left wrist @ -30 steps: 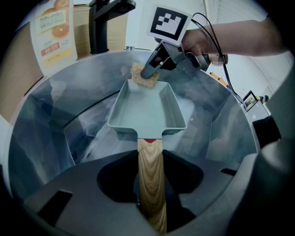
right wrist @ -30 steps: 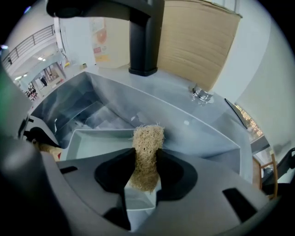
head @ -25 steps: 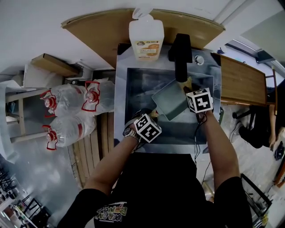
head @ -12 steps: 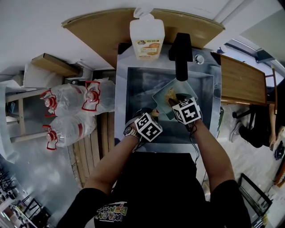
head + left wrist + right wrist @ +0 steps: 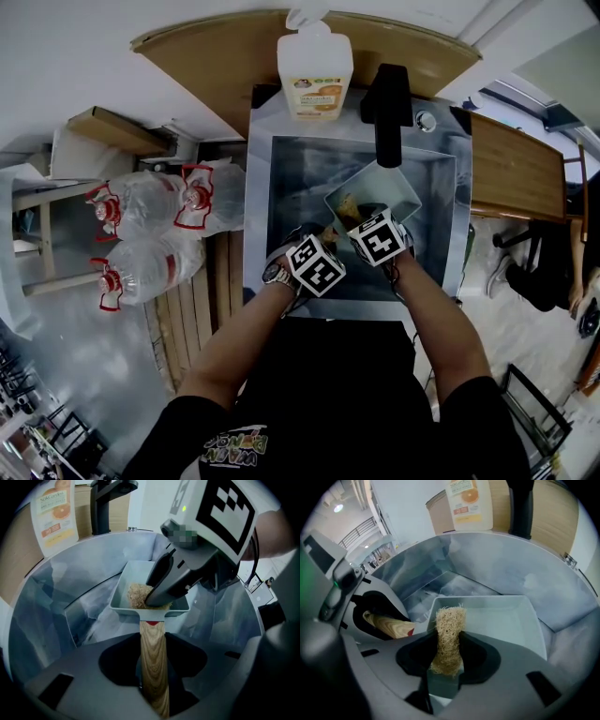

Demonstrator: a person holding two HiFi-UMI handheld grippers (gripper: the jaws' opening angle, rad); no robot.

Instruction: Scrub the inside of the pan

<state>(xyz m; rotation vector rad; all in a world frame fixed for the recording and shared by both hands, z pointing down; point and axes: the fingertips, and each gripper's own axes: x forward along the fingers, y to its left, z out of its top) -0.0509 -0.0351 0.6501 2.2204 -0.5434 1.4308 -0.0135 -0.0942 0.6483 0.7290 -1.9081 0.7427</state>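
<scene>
A square grey-green pan (image 5: 398, 190) is held up inside the sink by its wooden handle (image 5: 153, 660). My left gripper (image 5: 152, 670) is shut on that handle, and in the head view this left gripper (image 5: 326, 241) sits at the pan's near left corner. My right gripper (image 5: 447, 663) is shut on a tan loofah scrubber (image 5: 449, 637), whose tip reaches over the near rim into the pan (image 5: 506, 618). The left gripper view shows the loofah (image 5: 136, 595) pressed inside the pan (image 5: 124, 605) under the right gripper (image 5: 159, 592).
The steel sink (image 5: 286, 187) surrounds the pan. A black faucet (image 5: 389, 103) and an orange-labelled soap bottle (image 5: 314, 66) stand at its back edge. Large water bottles (image 5: 141, 216) lie on the floor to the left, and a wooden table (image 5: 516, 169) is at the right.
My right gripper has moved left from the pan's right side to over the pan, bringing the loofah inside it. The left gripper has kept its hold on the handle.
</scene>
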